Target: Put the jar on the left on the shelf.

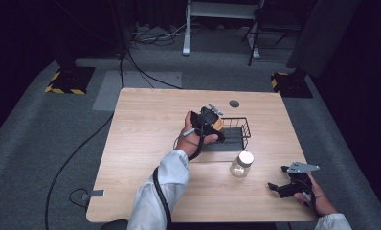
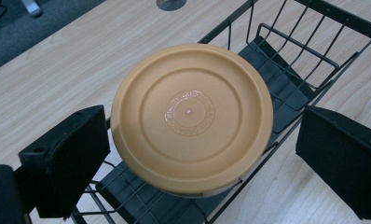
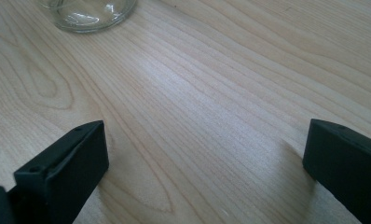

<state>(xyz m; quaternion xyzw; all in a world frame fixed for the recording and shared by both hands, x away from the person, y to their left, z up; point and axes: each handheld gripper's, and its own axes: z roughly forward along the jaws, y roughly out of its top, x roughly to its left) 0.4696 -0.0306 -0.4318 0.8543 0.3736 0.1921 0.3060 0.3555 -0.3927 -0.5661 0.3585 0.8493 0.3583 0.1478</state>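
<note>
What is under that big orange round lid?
Under the orange lid you can see the black wire basket and its dark floor. The lid hides what it sits on, maybe a container. The left gripper has its jaws open either side of it.

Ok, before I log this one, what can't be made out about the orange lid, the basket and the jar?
- What lies under the round orange plastic lid: in the left gripper view the lid covers it, and in the high view the left gripper hides it.
- Whether the lid rests on the black wire basket or on something in it: cannot tell.
- Contents of the clear glass jar: too small in the high view; in the right gripper view the top edge cuts it off.
</note>
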